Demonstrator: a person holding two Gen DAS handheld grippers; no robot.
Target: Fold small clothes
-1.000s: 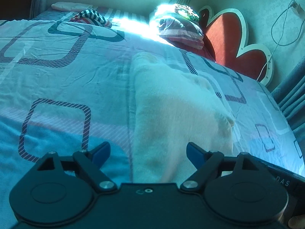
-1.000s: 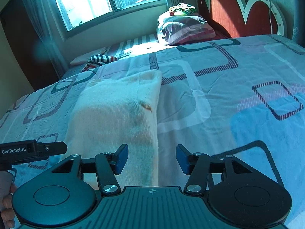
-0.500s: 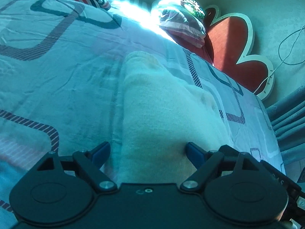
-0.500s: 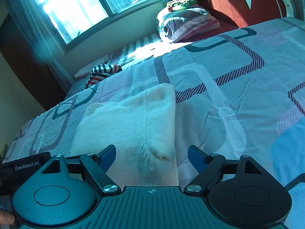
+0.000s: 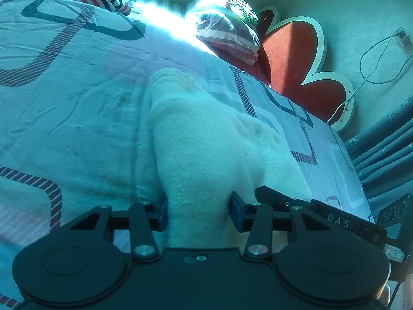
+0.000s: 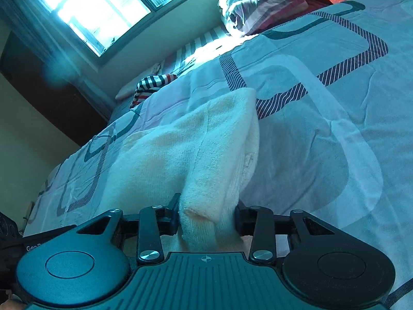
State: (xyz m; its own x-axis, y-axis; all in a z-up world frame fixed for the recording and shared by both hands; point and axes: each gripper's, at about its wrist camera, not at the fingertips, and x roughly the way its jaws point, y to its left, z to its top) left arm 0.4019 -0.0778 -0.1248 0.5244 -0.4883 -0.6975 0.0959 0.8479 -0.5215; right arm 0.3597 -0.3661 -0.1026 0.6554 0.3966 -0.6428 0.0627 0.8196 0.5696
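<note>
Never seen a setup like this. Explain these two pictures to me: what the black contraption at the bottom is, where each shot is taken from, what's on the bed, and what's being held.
There is no robot here. A person holds a hand-held clamp in each hand, and each clamp carries a wide-angle camera looking forward along its two blue-tipped fingers. One picture comes from the left gripper, the other from the right gripper.

Both look across a bed with a patterned sheet. On it lies a cream knitted garment, already folded lengthwise. Each gripper has closed on one corner of its near end. Farther off lie a striped garment, a pillow and a red headboard.
</note>
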